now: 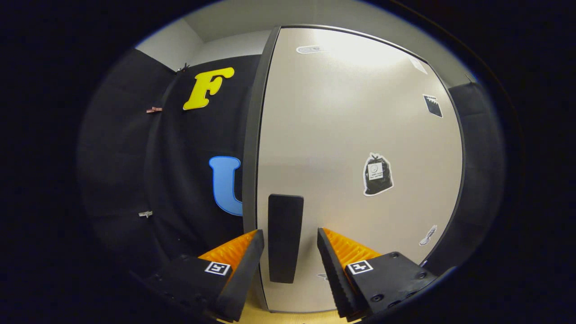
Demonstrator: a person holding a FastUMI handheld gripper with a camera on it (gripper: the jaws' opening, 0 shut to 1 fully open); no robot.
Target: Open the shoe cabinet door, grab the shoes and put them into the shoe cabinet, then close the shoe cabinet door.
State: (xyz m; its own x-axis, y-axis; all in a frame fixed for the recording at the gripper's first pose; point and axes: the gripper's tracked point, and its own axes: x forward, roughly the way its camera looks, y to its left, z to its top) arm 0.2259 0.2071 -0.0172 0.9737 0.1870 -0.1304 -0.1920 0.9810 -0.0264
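Gripper view: fingers (245, 252) of the gripper (288, 240) are standing apart, touching nothing, with the black door handle (285, 237) sitting upright in the gap between them; shoe cabinet door (355, 166) is facing them closed, pale, stickers dotting it beyond the right finger

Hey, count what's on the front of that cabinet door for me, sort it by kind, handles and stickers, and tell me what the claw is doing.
Handles: 1, the black handle on the cabinet door
Stickers: at least 6 on the door, including the bin-bag sticker
Total: at least 7
The claw is open, its fingers either side of the handle, not visibly pressing it.
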